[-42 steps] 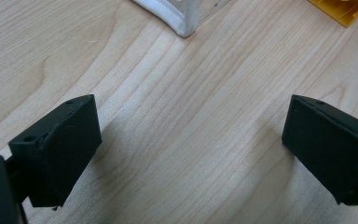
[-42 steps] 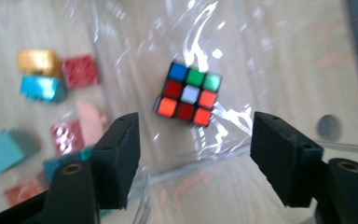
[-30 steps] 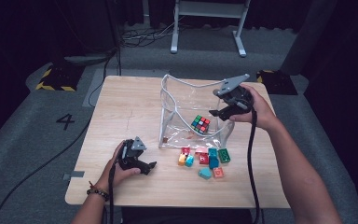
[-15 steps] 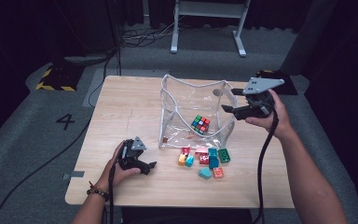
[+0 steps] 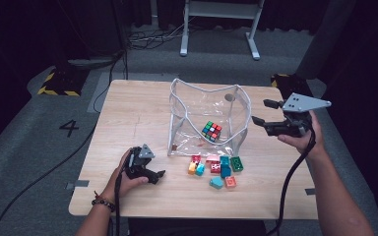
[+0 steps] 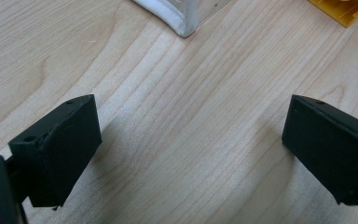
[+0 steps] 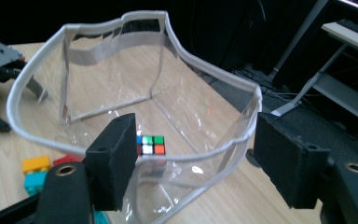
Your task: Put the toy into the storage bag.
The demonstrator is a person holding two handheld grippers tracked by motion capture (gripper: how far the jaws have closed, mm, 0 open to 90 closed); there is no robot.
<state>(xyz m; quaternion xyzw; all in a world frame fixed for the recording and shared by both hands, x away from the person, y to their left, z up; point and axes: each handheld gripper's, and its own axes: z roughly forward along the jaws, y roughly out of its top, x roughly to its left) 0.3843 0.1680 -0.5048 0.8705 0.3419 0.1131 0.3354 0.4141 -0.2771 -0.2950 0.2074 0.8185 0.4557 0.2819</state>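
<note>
A clear bag with white trim (image 5: 204, 105) stands open mid-table, and a colour cube (image 5: 211, 131) lies inside it. Several toy bricks (image 5: 216, 167) lie in front of the bag. My right gripper (image 5: 262, 111) hovers just right of the bag, pointing at it. It is open and its jaws have just been opening, with nothing gripped. In the right gripper view the bag's rim (image 7: 121, 21) and the cube (image 7: 150, 144) lie beyond the spread jaws of that gripper (image 7: 193, 140). My left gripper (image 5: 156, 176) rests on the table left of the bricks. It stands open (image 6: 191, 149) over bare wood.
The wooden table (image 5: 133, 113) has free room on its left half and far side. A bag corner (image 6: 177, 18) and a yellow brick (image 6: 342, 7) lie just ahead of the left gripper. Cables trail from both hands. A white stand (image 5: 216, 24) is on the floor beyond.
My right gripper has moved rightward, from above the bag's right part to beyond its right edge. The left gripper, bag, cube and bricks have stayed put.
</note>
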